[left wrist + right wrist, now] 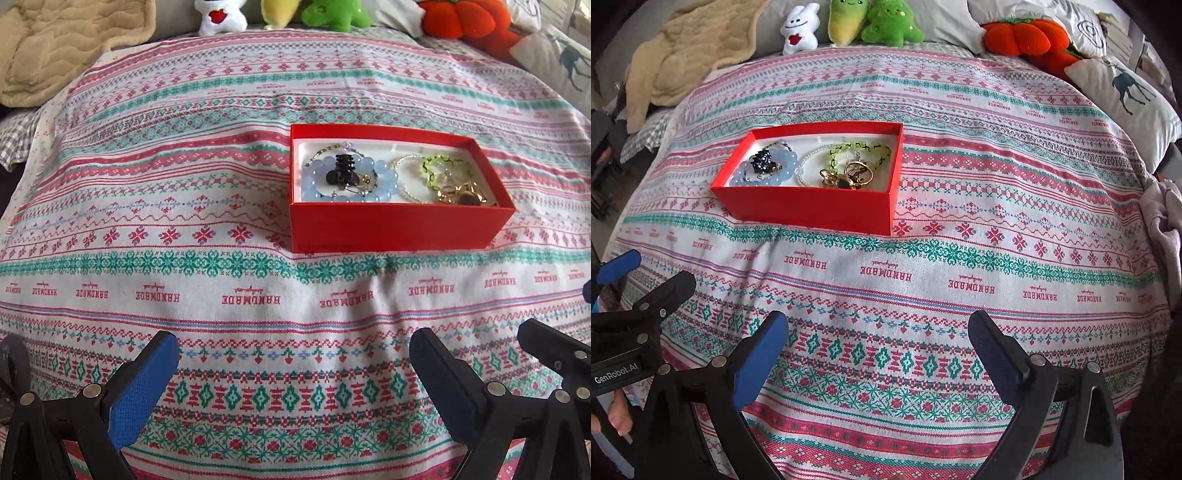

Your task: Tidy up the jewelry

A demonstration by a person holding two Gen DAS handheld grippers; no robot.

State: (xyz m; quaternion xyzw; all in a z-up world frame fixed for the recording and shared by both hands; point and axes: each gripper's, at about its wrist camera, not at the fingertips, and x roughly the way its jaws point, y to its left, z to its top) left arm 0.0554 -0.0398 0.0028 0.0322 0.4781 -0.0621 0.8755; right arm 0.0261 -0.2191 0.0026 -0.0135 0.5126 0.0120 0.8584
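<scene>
A red box (388, 229) (809, 212) sits on the patterned cloth (221, 295) (960, 277). Inside it lie a pale blue bead bracelet (314, 184) (738, 173), a black hair claw (341, 171) (761, 162), a green bead bracelet (430, 170) (849, 149), a clear bead strand (805, 168) and gold pieces (454, 192) (857, 175). My left gripper (293, 354) hovers open over the cloth, short of the box, nothing between its blue pads. My right gripper (879, 336) is likewise open and empty, nearer than the box and to its right.
Plush toys (846, 22) and an orange pumpkin plush (1027, 35) line the far edge. A beige blanket (683, 55) lies far left, a deer pillow (1123, 92) far right. The left gripper's body (635, 314) shows at the right wrist view's left edge, held by a hand (613, 417).
</scene>
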